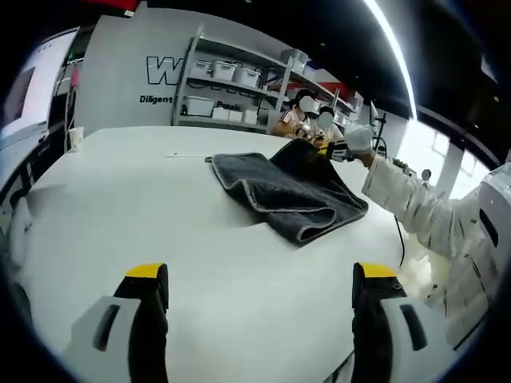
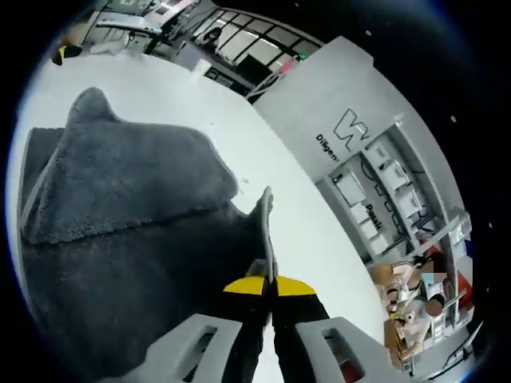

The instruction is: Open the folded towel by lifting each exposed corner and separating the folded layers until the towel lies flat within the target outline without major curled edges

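A dark grey folded towel lies on the white table. In the left gripper view my left gripper stands open above the near part of the table, well short of the towel, nothing between its yellow-tipped fingers. At the towel's far right corner my right gripper, held by a gloved hand, lifts the cloth. In the right gripper view the right gripper is shut on a raised edge of the towel, which spreads away below it.
A person's white sleeve reaches in from the right. Shelving with white bins stands behind the table, and seated people are beyond its far edge. A cable hangs by the table's right side.
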Tool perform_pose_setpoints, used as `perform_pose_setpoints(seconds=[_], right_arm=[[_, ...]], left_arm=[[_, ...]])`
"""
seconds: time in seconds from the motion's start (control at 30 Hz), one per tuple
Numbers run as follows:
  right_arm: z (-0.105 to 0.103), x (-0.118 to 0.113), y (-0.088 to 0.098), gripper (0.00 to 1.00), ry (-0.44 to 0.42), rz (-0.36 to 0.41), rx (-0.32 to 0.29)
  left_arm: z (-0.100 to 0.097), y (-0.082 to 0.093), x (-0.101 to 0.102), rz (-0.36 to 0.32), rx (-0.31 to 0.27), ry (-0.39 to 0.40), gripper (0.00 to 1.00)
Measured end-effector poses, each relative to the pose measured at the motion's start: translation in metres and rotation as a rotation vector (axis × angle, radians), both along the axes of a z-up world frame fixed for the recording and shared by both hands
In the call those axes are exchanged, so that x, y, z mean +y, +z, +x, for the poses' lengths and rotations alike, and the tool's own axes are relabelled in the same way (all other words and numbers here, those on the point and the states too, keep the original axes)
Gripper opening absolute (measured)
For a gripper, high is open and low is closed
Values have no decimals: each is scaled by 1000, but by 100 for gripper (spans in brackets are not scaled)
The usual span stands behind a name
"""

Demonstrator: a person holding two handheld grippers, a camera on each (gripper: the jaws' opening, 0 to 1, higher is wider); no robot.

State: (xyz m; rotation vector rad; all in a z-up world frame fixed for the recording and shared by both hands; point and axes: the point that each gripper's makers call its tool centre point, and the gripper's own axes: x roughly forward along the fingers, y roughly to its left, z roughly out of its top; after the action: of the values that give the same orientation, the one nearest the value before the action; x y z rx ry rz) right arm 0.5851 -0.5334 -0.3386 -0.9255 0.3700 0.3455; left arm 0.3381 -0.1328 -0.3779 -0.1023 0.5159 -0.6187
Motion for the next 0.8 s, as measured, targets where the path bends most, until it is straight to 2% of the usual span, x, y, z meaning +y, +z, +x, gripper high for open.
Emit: perform_pose_setpoints(seconds=[0.4, 0.8], right_arm=[[6, -18, 5, 0, -34, -35, 2], [25, -31, -22, 0, -53, -76, 72]], left_arm=[[2, 3, -5, 3, -6, -12, 94], [1, 5, -4, 20, -6, -9, 94]])
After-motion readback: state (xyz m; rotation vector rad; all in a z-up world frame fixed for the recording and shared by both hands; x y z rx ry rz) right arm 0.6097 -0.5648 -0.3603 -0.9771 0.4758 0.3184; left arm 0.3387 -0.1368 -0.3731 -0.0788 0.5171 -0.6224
